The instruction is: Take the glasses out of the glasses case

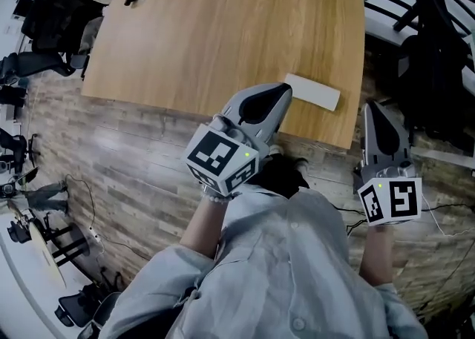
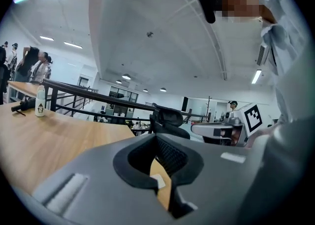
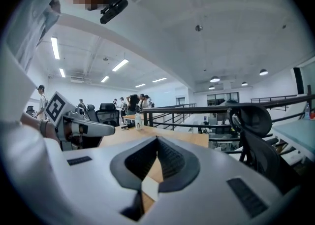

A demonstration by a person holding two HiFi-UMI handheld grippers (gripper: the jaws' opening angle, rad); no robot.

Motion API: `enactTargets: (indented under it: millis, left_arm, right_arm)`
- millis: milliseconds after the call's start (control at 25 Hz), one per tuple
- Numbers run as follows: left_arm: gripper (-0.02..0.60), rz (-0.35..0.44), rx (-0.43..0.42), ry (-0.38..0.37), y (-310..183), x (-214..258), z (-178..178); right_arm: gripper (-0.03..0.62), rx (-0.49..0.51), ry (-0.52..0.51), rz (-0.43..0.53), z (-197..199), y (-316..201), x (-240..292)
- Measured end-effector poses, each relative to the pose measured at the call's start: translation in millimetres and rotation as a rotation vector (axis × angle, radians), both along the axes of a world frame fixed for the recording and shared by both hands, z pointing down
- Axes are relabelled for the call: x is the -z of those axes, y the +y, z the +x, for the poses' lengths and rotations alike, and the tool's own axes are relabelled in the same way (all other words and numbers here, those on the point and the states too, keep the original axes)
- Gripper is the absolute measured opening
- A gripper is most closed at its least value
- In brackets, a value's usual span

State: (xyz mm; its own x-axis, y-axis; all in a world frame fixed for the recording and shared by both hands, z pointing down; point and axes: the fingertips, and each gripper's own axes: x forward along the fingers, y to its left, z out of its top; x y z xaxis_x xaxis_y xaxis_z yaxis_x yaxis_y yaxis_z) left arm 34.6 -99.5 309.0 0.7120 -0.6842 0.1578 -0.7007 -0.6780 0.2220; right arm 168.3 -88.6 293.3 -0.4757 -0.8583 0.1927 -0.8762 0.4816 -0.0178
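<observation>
Glasses case (image 1: 312, 91) sits flat on the table (image 1: 223, 33), right at the near edge. It's just beside the tip of the left gripper (image 1: 280, 94) and between it and the right gripper (image 1: 369, 109). Both grippers have jaws pressed together, nothing in them. The case looks like a light, stiff, smooth white box that will likely skate on wood. Best bet: pin one end and lift the lid at its long seam, gently, since the glasses inside are fragile.

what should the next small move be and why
Probably open the left gripper and ease it forward to the white glasses case: it and the right gripper are shut and empty, and the case lies untouched near the edge of the table.
</observation>
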Motion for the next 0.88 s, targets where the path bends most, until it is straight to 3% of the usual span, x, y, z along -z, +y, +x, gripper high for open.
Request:
enactTargets:
  millis: [440, 880]
  left_arm:
    - [0.005, -0.168, -0.024, -0.085, -23, -82, -11]
    - [0.005, -0.338, -0.112, -0.187, -25, -158, -8]
  right_arm:
    - [0.0, -0.034, 0.025, -0.053, -3, -15, -21]
    - [0.001, -0.031, 0.068, -0.095, -11, -20, -41]
